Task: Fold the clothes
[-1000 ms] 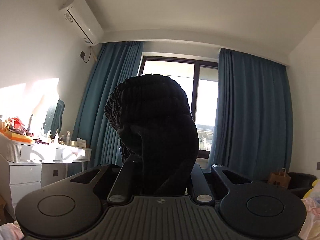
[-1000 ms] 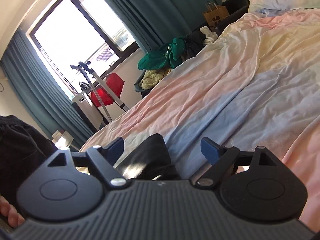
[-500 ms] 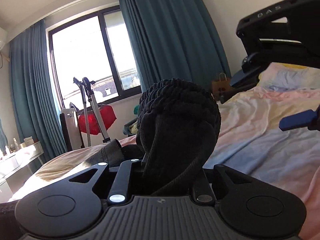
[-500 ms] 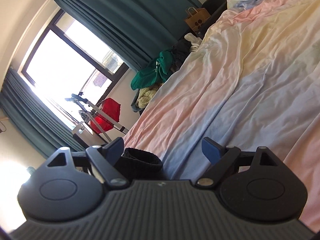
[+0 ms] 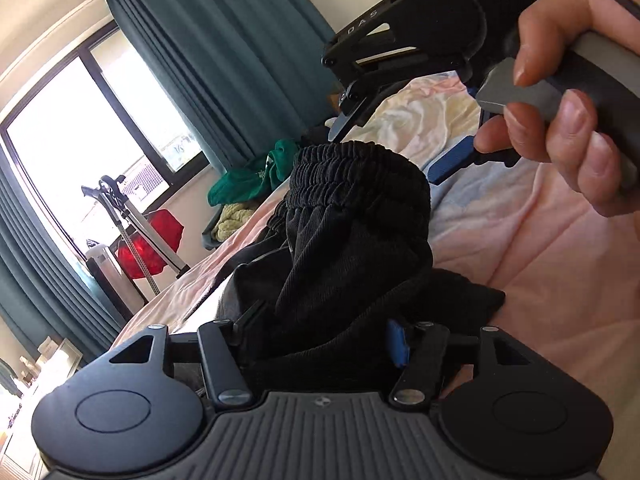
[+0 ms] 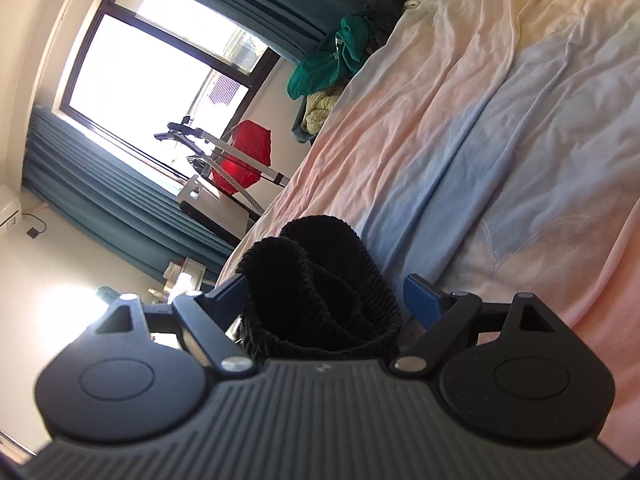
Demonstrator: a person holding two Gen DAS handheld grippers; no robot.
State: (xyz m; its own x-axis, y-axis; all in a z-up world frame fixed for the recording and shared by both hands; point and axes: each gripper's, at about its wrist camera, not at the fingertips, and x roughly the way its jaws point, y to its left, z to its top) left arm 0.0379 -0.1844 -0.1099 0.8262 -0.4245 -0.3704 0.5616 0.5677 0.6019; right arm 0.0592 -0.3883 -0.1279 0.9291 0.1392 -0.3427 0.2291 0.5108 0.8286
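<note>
Black trousers are bunched at frame centre, pinched by the left gripper; their waistband sits between the right gripper's spread fingers.

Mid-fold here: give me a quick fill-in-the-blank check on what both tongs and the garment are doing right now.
1. The left tongs are shut on a ____ garment with an elastic waistband.
2. The right tongs stand ____, with the waistband between their fingers.
3. The garment rests on a pastel ____.
4. Beyond the bed, a ____ piece of clothing lies heaped near the window.

Missing words: black; open; bedsheet; green
</note>
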